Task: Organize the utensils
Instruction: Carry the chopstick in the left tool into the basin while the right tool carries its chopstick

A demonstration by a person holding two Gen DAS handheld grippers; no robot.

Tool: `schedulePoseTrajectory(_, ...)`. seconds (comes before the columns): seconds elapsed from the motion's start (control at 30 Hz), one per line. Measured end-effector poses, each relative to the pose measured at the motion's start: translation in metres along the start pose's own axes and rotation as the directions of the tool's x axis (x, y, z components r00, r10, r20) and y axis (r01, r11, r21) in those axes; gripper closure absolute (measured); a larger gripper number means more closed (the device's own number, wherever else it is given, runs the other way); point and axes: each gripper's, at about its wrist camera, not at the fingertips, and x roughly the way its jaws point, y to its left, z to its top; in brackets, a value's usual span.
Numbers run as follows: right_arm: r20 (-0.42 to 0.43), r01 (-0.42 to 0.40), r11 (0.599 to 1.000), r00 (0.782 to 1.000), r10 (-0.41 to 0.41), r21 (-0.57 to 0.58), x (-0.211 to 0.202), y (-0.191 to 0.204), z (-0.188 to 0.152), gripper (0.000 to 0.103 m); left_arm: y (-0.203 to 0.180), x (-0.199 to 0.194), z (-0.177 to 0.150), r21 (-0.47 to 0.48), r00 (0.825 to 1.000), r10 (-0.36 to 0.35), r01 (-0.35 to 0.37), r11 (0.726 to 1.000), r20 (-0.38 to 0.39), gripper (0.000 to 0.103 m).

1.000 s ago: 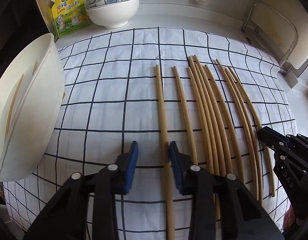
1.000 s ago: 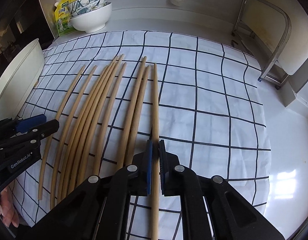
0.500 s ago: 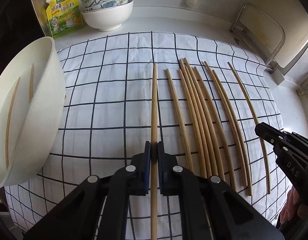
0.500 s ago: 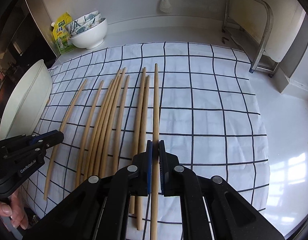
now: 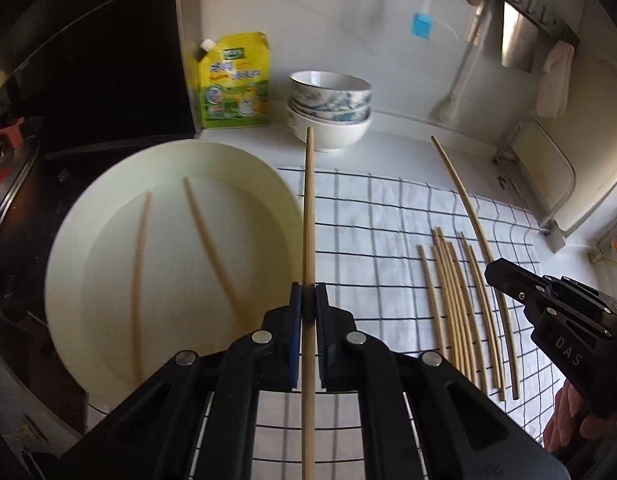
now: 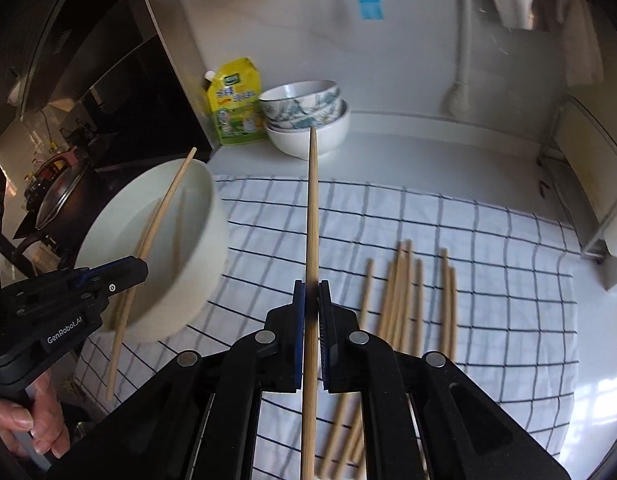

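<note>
**Both chopsticks lifted off the cloth and carried toward the basin**

Since the earlier frames, one long pale wooden chopstick has been raised from the row by each gripper, and the round white plastic basin [image 5: 88,240], formerly at the left edge, is now seen from above at centre left.

The left gripper [image 5: 308,300] is pressed together on the left-held wooden chopstick [image 5: 308,208], which runs up the middle of the left wrist view, its shaft passing just right of the basin rim. The right gripper [image 6: 311,300] is likewise pinched on the right-held wooden chopstick [image 6: 312,208], which points up the centre of the right wrist view toward the stacked bowls.

Two loose chopsticks [image 5: 204,236] are seen lying inside the basin. Seven or eight remaining chopsticks [image 5: 456,304] are left on the white cloth with a dark grid pattern [image 5: 368,220] at lower right; overlap makes an exact count uncertain.

Behind the cloth, a yellow spouted refill pouch [image 5: 234,80] is stood against the wall, and beside it a stack of three ceramic bowls [image 5: 330,108], two patterned ones nested in a plain white one. A metal-framed rack [image 5: 544,184] is seen at the right edge, and a dark cooktop area is seen at far left. Fingers of a person's hand [image 6: 32,420] are visible at the lower left of the right wrist view.
</note>
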Motion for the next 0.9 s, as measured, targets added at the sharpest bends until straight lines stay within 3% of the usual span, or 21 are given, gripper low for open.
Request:
schedulePoseTrajectory(0.2, -0.026, -0.108, 0.989, 0.994, 0.106, -0.097, 0.039, 0.083, 0.040, 0.097, 0.081, -0.007, 0.012, -0.101, 0.995, 0.093, -0.089, 0.991, 0.030, 0.096)
schedulePoseTrajectory(0.43, -0.128, -0.177, 0.975, 0.979, 0.160, -0.132, 0.101, 0.151, 0.057, 0.097, 0.132, 0.021, 0.015, -0.128, 0.994, 0.102, -0.105, 0.986, -0.029, 0.096)
schedulePoseTrajectory(0.67, -0.219, -0.171, 0.978, 0.965, 0.143, -0.116, 0.147, 0.176, 0.054, 0.097, 0.159, 0.058, 0.010, -0.131, 0.990, 0.066, -0.083, 0.988, -0.124, 0.095)
schedulePoseTrajectory(0.9, -0.265, -0.131, 0.987, 0.959, 0.102, -0.091, 0.167, 0.177, 0.048, 0.097, 0.173, 0.080, 0.011, -0.134, 0.986, 0.045, -0.067, 0.989, -0.160, 0.095)
